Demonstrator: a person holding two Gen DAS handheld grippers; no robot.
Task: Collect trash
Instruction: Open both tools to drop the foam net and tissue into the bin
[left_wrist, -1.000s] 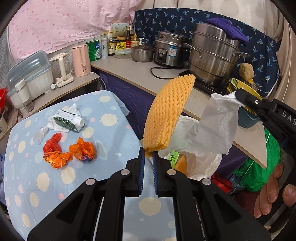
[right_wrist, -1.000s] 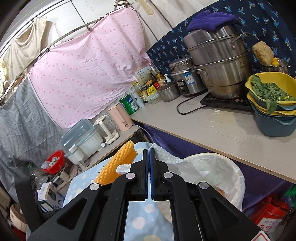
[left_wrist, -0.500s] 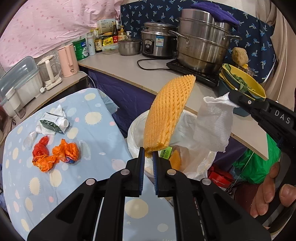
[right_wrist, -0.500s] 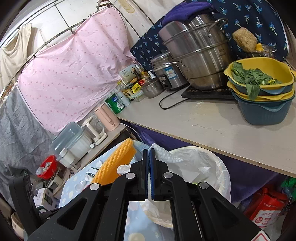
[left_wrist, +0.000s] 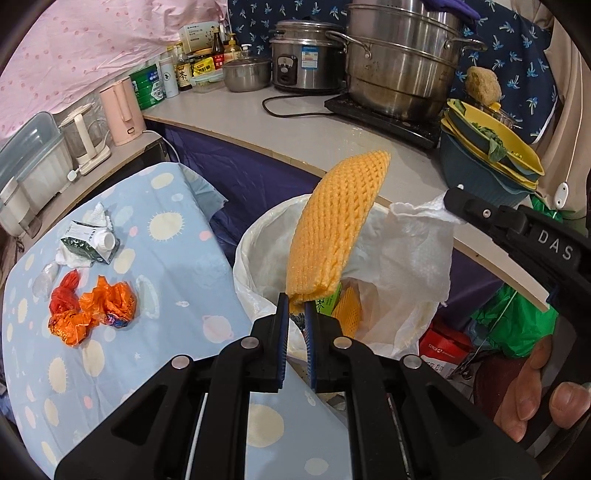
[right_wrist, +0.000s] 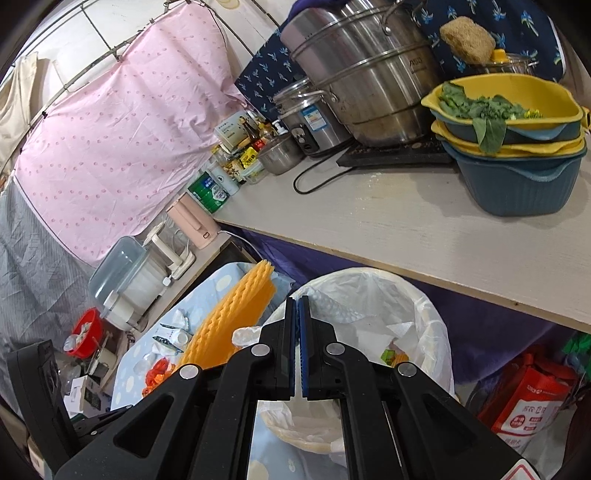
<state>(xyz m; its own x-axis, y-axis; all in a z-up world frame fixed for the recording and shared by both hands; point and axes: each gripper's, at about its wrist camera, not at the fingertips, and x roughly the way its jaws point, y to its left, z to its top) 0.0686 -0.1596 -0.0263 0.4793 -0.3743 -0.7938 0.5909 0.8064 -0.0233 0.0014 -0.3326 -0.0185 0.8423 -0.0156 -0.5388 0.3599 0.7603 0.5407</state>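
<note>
Our left tongs pinch the orange foam net, which stands tall toward 12 o'clock. Our right tongs pinch the white paper towel. The trash bin waits right below both.

Around me is a cramped kitchen corner. A pale worktop runs along the back and bends toward me, with dark purple cloth hanging below its edge. Behind it a pink dotted sheet is strung on a wire frame against a white wall, and a navy cloth with a small blue print covers the wall beside it. A grey striped sheet hangs lower down to the side. The low table in front of me wears a light blue cover printed with suns and planets. The light is soft and even, like daylight.
</note>
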